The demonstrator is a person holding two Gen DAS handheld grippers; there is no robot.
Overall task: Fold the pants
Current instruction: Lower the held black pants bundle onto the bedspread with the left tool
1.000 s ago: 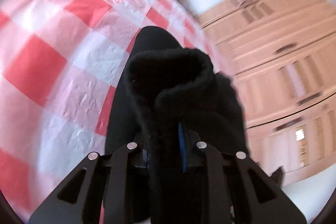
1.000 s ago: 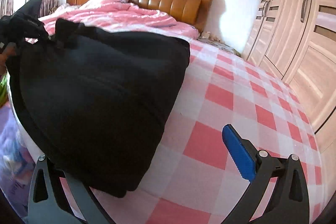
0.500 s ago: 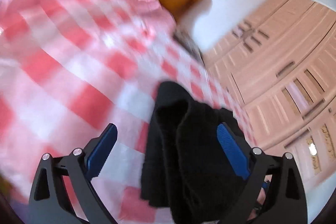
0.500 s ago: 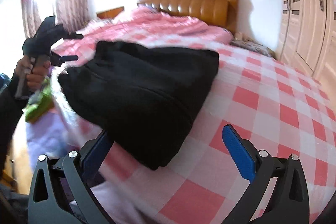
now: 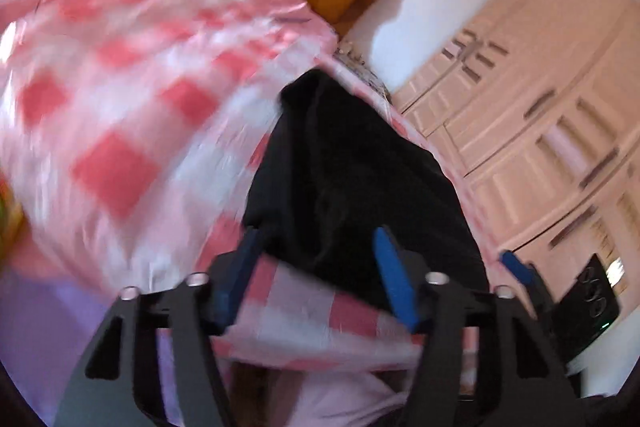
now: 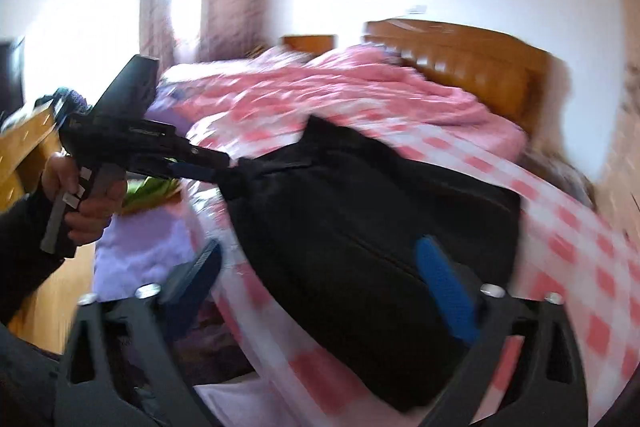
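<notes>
Left wrist view: left tool [image 5: 316,273] half open and closing, nothing gripped; pants [image 5: 352,179] lie folded on the bed [image 5: 120,115] just ahead. Right wrist view: right tool [image 6: 320,283] wide, narrowing, empty above the pants [image 6: 372,247]. Fold apparently laid; next, probably regrasp an edge or tidy up.

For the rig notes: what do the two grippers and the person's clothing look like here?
Both the left gripper and right gripper have black, triangular cut-out fingers with silver screws and blue ribbed pads. The left handle shows white labels. The sleeve is dark.
</notes>
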